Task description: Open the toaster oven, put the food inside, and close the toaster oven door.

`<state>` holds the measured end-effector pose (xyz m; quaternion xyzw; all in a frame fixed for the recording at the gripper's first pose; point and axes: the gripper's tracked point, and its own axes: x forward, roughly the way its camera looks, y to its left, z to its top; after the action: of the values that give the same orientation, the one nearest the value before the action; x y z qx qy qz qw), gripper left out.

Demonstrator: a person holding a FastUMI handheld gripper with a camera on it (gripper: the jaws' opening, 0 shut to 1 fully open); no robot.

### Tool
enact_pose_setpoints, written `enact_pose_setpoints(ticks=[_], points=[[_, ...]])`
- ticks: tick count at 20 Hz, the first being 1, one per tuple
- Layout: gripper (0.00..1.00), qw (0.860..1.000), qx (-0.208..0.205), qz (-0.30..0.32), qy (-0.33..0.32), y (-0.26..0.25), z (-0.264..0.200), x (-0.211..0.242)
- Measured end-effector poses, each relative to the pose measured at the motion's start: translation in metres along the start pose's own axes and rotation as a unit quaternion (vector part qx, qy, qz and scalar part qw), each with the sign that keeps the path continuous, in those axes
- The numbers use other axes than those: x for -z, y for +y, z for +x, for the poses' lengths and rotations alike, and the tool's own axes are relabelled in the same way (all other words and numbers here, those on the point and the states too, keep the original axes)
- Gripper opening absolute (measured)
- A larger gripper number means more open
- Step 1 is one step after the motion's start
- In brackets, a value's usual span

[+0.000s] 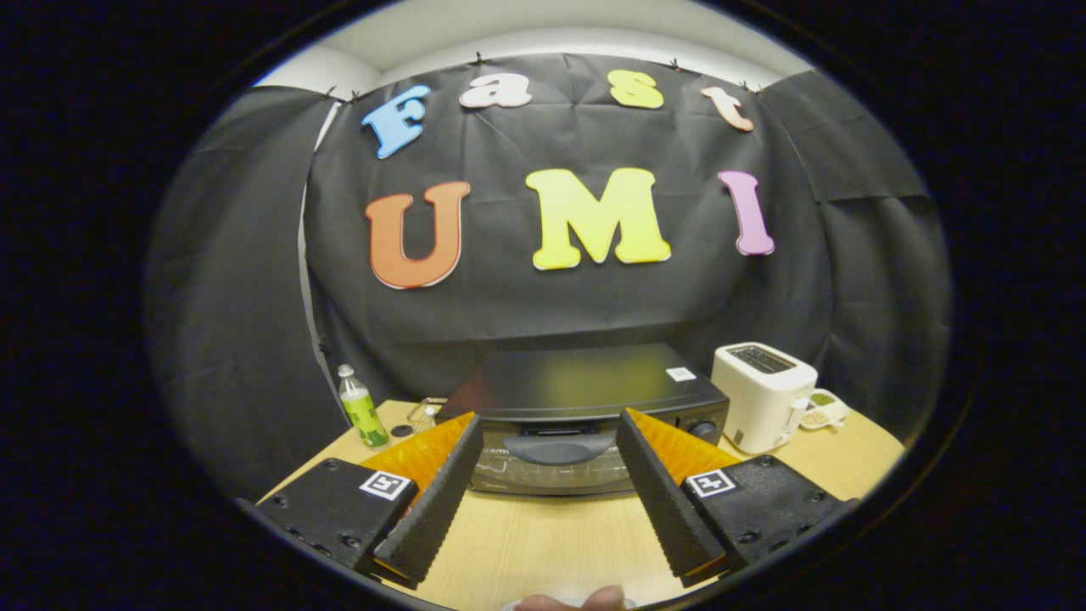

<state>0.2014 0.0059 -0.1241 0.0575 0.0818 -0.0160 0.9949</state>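
A black toaster oven stands on the wooden table against the booth wall, its glass door shut and its curved handle facing me. My gripper is open, its fingers spread wide with nothing between them. The handle lies just beyond the fingertips, in line with the gap. A fingertip of a person's hand shows at the near table edge, below the fingers.
A white slot toaster stands right of the oven, with a small white dish of green stuff beside it. Left of the oven are a green-labelled bottle and a small clear container.
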Motion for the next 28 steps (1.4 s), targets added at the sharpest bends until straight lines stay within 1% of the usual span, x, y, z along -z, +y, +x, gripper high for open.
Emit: enact_pose_setpoints(ticks=[2, 5, 8, 11, 13, 17, 20, 23, 28], points=[[1.00, 1.000, -0.009, 0.009, -0.017, 0.003, -0.028, -0.019], [1.00, 0.998, -0.002, 0.006, -0.056, -0.007, -0.073, -0.049], [1.00, 0.998, -0.009, -0.003, -0.064, -0.009, -0.114, -0.057], [1.00, 0.996, -0.002, -0.016, -0.082, -0.022, -0.150, -0.067], [1.00, 0.996, -0.001, -0.022, -0.083, -0.029, -0.174, -0.057], [1.00, 0.997, -0.004, -0.025, -0.073, -0.043, -0.209, -0.019], [1.00, 0.998, 0.001, -0.025, -0.064, -0.051, -0.217, 0.011], [1.00, 0.998, 0.004, -0.032, -0.063, -0.054, -0.220, 0.026], [1.00, 0.999, -0.009, 0.001, -0.041, -0.049, -0.207, 0.038]])
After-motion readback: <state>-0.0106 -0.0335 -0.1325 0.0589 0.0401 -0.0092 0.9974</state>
